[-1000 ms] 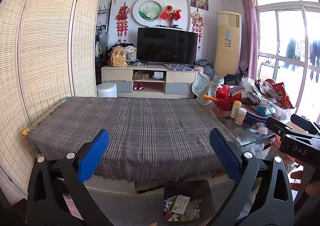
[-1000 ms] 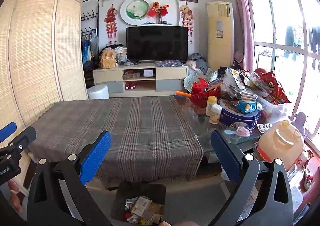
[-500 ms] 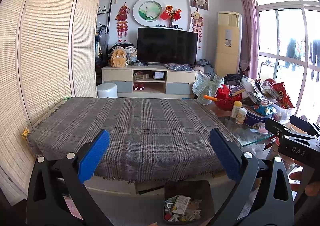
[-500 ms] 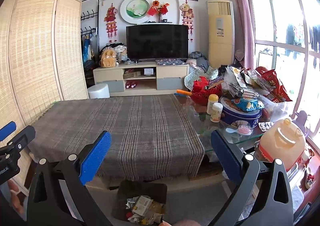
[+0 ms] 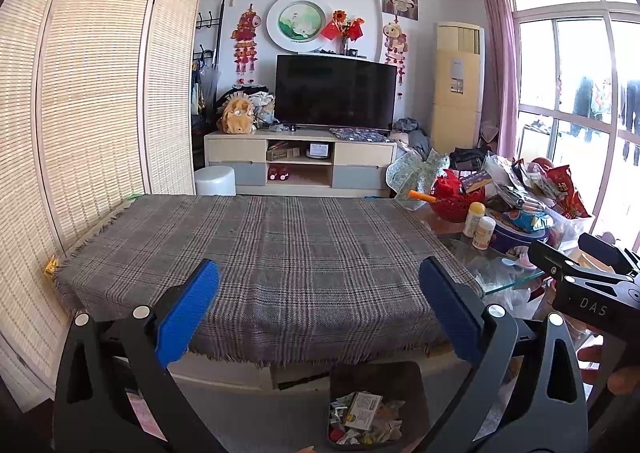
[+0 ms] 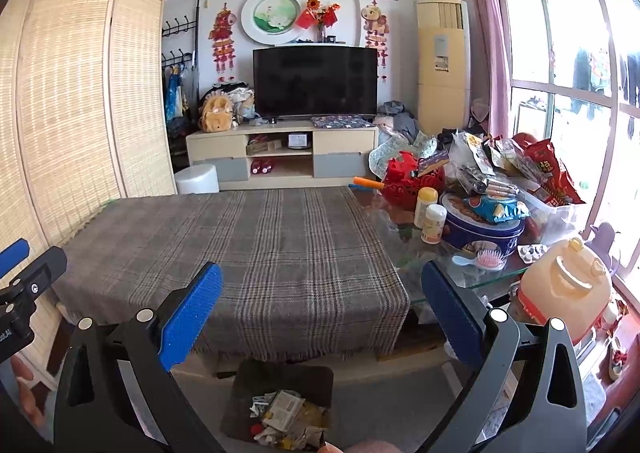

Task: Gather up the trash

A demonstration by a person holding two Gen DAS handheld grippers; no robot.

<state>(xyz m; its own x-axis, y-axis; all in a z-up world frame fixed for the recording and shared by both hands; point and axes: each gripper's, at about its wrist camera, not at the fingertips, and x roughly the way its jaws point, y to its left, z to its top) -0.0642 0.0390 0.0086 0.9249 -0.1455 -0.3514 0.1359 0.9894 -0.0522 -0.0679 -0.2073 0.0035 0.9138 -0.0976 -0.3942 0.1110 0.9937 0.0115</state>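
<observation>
Floor bin [image 5: 374, 377] — crumpled trash [image 5: 362, 419] heaped inside

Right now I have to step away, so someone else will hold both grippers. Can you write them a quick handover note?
Left gripper: open, empty, held above the table's near edge.
Right gripper: open, empty, at the same height beside it.
Trash bin: on the floor just in front of the table, already holding wrappers and paper scraps.
Plaid cloth: no trash visible on it.
Clutter of snack bags, tin and bottles sits on the glass end, to the right.
Left to do: probably confirm whether any of that clutter counts as trash.
</observation>
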